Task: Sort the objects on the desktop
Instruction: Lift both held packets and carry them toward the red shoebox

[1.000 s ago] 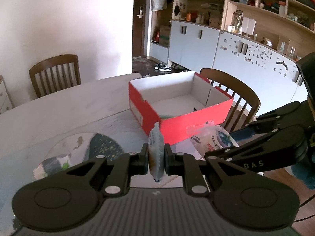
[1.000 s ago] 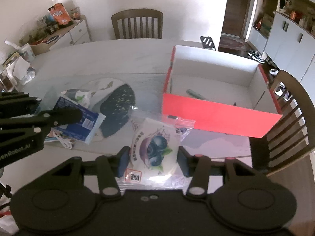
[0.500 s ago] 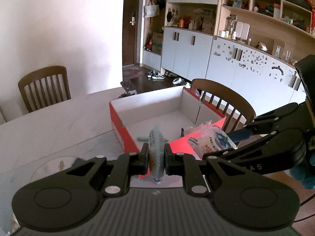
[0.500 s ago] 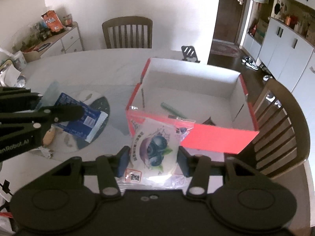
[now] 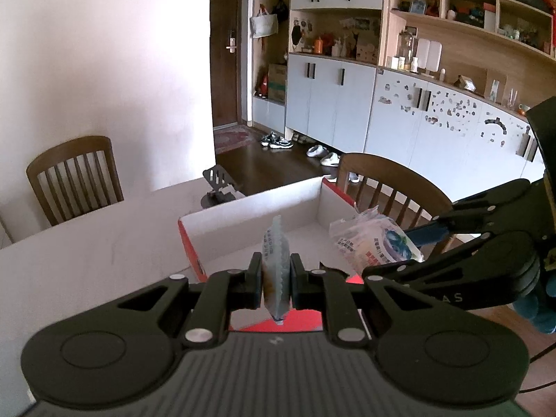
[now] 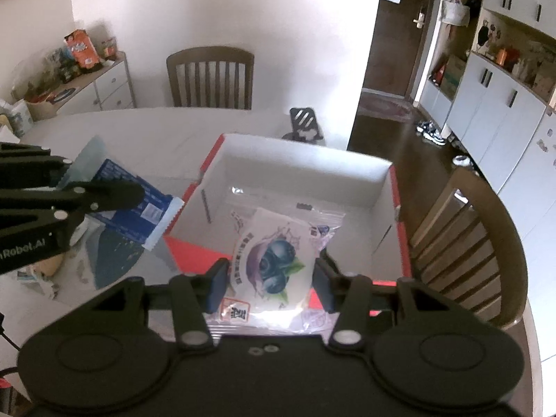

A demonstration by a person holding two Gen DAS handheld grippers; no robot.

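Dining room in front of me, pale wall, grey cabinets along the far side, and a white counter (image 6: pixel 139 128) with wooden chairs drawn up to it. On the counter sits the red box (image 6: pixel 399 222), white inside, open at the top, and both my tools are right at it. My left gripper (image 5: pixel 275 279) has its fingers clamped together on a thin blue snack packet (image 5: pixel 276 257), which stands on edge between the pads, up in the air at the near red wall of the box. From the right camera I see that same packet (image 6: pixel 135 205) side-on, blue with a white crimped end, just beside the box's left corner. My right gripper (image 6: pixel 270 283) has its fingers clamped on the blueberry pouch (image 6: pixel 274 253), a clear bag with a white label and dark berries printed on it; the pads press its two sides and its top edge hangs over the box's interior. In the left view that pouch (image 5: pixel 373 243) sits over the box's right end. A black phone stand (image 6: pixel 305 123) is on the counter behind the box. A dark placemat (image 6: pixel 111 260) lies on the counter below my left tool.
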